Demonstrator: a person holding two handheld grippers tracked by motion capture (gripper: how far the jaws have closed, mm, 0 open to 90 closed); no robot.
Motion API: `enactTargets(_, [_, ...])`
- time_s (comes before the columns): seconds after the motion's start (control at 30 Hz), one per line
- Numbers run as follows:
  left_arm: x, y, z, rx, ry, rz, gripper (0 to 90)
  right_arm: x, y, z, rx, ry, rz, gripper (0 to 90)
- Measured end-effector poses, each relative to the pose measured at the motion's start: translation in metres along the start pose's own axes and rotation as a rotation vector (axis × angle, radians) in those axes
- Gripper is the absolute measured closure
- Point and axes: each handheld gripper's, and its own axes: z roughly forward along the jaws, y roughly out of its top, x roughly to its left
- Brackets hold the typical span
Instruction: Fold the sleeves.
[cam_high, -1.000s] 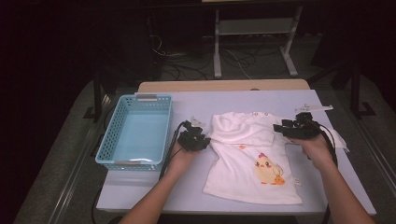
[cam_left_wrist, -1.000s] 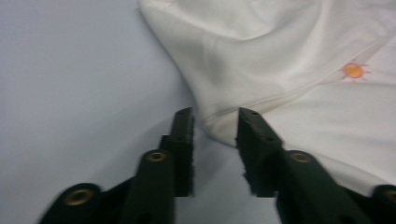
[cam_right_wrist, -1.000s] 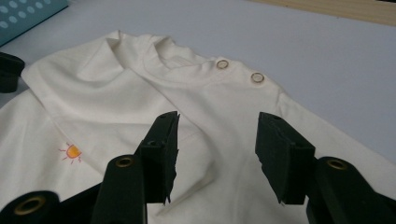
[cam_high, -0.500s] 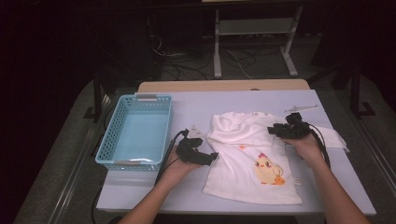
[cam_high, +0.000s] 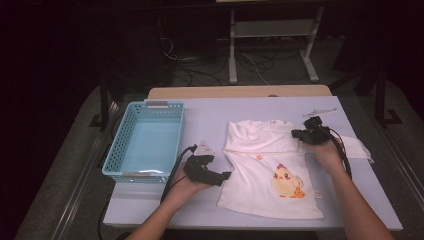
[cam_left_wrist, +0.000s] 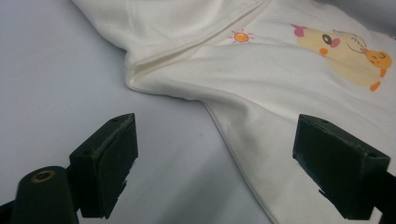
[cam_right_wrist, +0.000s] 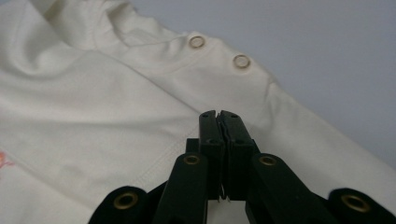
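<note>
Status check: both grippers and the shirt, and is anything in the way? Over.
Left gripper open at the shirt side hem, fingers just opening. Right gripper just closed on the shoulder fabric. Basket off to the side, not in the way.

The little white shirt (cam_high: 260, 165) looks like soft matt cotton knit, smooth with stitched seams, plus shiny metal snap rings (cam_right_wrist: 196, 42) at the shoulder and a flat printed chick (cam_high: 286, 180). The blue basket (cam_high: 116, 152) is perforated plastic, slightly glossy. The table (cam_high: 210, 115) is smooth matt pale laminate, with a wood-looking strip along its far edge.
</note>
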Motion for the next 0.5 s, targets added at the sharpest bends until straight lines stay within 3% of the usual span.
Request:
enactTargets(0.13, [0.001,-0.001,0.002,0.009,0.007,0.002,12.1,-0.004,-0.006,0.01,0.034,0.022,0.003,83.5])
enactTargets(0.2, [0.001,-0.001,0.003,0.012,0.009,0.002,10.3,-0.005,-0.007,0.01,0.024,0.033,0.014,78.7])
enactTargets(0.5, [0.002,0.0,0.003,0.001,0.009,0.018,1.8,-0.016,-0.005,-0.017,-0.048,0.037,0.043,54.2])
